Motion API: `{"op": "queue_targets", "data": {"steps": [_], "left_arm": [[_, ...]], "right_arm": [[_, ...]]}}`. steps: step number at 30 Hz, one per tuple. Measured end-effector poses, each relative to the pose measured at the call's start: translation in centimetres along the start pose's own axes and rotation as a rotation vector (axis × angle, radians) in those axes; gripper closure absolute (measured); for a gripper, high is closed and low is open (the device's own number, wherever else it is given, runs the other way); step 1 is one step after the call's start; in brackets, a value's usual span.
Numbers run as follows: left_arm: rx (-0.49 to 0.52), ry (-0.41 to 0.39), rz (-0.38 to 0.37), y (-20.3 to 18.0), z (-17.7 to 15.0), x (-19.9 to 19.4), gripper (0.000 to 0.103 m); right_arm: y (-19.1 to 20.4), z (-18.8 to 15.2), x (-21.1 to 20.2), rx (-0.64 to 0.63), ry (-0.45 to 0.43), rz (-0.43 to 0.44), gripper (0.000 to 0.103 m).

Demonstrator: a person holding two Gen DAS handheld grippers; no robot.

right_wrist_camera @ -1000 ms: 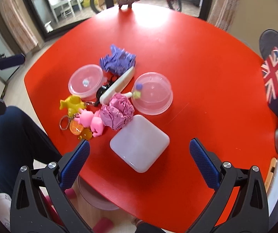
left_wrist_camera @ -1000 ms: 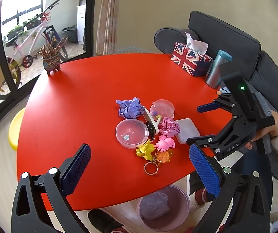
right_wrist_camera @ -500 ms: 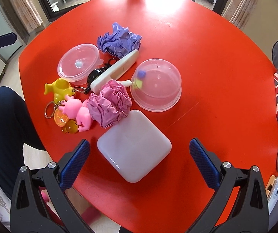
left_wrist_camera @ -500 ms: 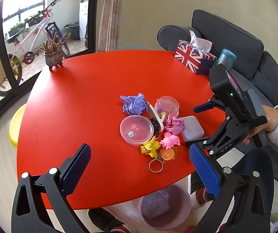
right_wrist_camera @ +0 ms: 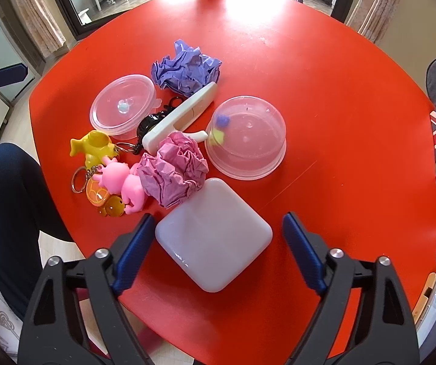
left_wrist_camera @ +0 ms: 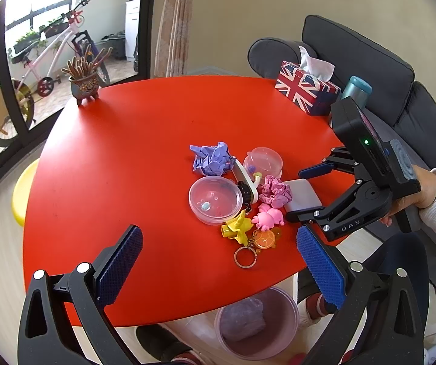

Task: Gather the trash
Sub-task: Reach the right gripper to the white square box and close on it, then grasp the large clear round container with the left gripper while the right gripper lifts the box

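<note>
A crumpled pink paper ball (right_wrist_camera: 174,172) (left_wrist_camera: 274,191) and a crumpled purple paper ball (right_wrist_camera: 186,68) (left_wrist_camera: 212,159) lie in a cluster on the red table (right_wrist_camera: 324,70). My right gripper (right_wrist_camera: 216,237) is open and empty, its fingers on either side of a white square case (right_wrist_camera: 215,238), just short of the pink ball. It shows in the left wrist view (left_wrist_camera: 309,194). My left gripper (left_wrist_camera: 218,258) is open and empty above the table's near edge. A pink bin (left_wrist_camera: 256,322) with purple trash inside stands on the floor under that edge.
Two clear plastic containers (right_wrist_camera: 122,108) (right_wrist_camera: 247,135), a white thermometer (right_wrist_camera: 180,115), and yellow, pink and orange keychains (right_wrist_camera: 111,179) crowd the paper balls. A Union Jack tissue box (left_wrist_camera: 306,89), a teal bottle (left_wrist_camera: 356,89), a small plant pot (left_wrist_camera: 84,83) and a sofa are farther off.
My right gripper has moved forward and down toward the cluster; the white case now sits between its fingers. My left gripper has drawn back and up a little. Both stay open.
</note>
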State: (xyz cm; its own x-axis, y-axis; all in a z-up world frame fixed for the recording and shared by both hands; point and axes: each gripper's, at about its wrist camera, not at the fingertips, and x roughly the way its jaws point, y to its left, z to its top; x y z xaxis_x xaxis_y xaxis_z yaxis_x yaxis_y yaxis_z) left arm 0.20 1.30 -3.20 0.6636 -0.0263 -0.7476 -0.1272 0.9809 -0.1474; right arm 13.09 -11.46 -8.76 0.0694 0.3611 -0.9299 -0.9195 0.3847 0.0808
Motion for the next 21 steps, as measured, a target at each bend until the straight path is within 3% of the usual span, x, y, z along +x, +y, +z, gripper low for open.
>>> {"op": "queue_targets", "data": {"steps": [6, 21], "left_arm": [[0.001, -0.004, -0.004, 0.0, 0.1, 0.1, 0.006], [0.019, 0.0, 0.003, -0.1, 1.3, 1.1, 0.006]], "right_arm": [[-0.6, -0.3, -0.4, 0.031, -0.016, -0.013, 0.031], [-2.5, -2.1, -6.0, 0.224, -0.197, -0.013, 0.031]]}}
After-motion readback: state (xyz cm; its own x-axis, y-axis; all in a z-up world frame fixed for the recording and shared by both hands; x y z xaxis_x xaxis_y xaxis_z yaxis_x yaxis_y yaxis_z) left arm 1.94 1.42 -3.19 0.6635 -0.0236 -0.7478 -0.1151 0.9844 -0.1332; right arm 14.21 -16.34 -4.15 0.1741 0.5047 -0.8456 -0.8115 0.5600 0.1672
